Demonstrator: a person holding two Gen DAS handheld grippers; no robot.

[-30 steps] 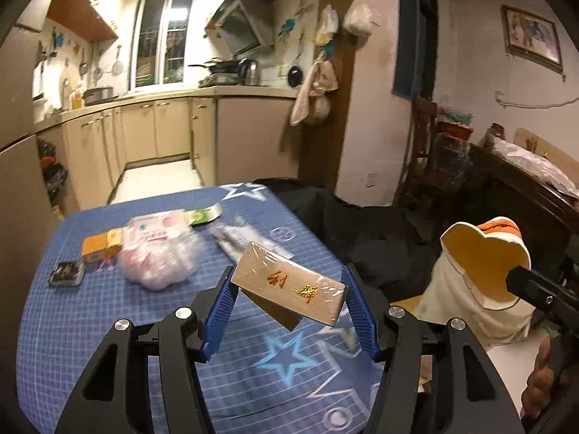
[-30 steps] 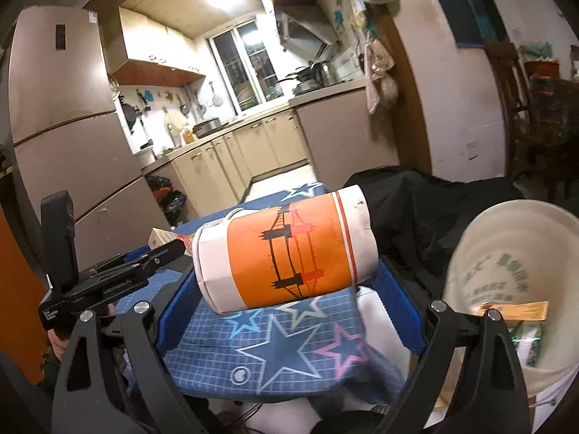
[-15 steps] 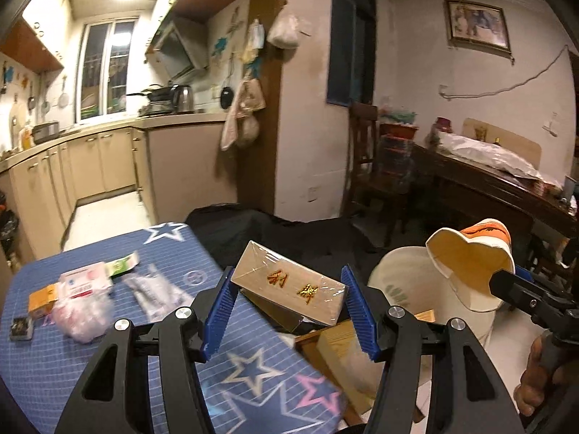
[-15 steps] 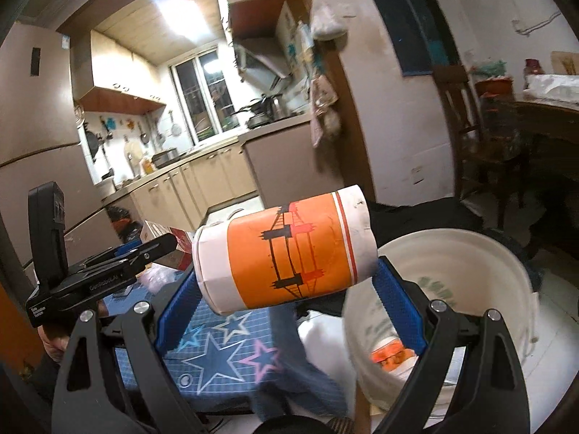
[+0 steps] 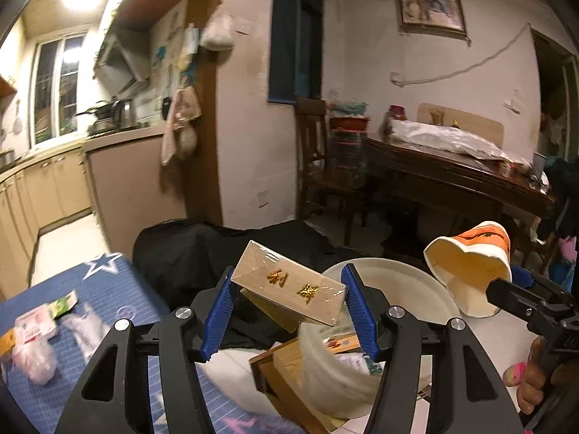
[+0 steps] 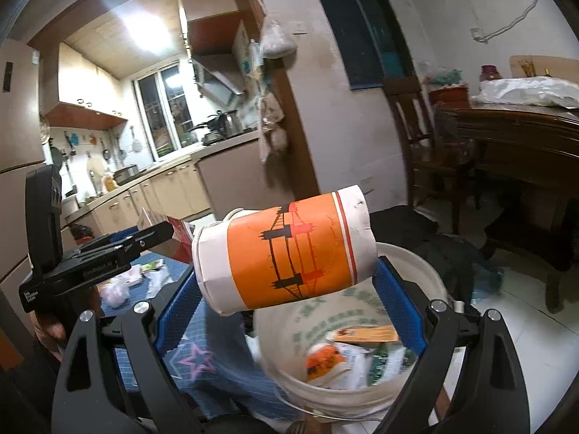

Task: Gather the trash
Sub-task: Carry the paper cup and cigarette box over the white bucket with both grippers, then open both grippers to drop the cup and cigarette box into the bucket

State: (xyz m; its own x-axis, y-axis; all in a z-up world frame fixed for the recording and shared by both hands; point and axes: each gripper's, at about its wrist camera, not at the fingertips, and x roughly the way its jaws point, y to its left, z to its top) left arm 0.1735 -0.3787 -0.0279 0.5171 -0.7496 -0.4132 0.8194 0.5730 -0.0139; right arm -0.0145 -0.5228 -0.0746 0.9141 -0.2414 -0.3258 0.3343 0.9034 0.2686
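Note:
My left gripper (image 5: 287, 307) is shut on a tan cardboard box with gold characters (image 5: 289, 287), held tilted above the near rim of a white bucket (image 5: 416, 289). My right gripper (image 6: 286, 289) is shut on an orange and white paper cup (image 6: 286, 249), held on its side over the white bucket (image 6: 427, 282). The cup also shows in the left wrist view (image 5: 470, 264), squashed at its mouth, at the bucket's right. The bucket holds several wrappers and packets (image 6: 354, 354).
A blue star-patterned table (image 5: 105, 289) at the left carries a pink plastic bag (image 5: 32, 358), a clear wrapper (image 5: 83, 325) and a green packet (image 5: 63, 303). A black cloth heap (image 5: 188, 253) lies behind the bucket. A dark wooden table (image 5: 452, 177) and chair (image 5: 318, 166) stand beyond.
Both grippers have swung right from over the blue table to above the white bucket, still carrying the box and the cup. The bucket's contents have come into view.

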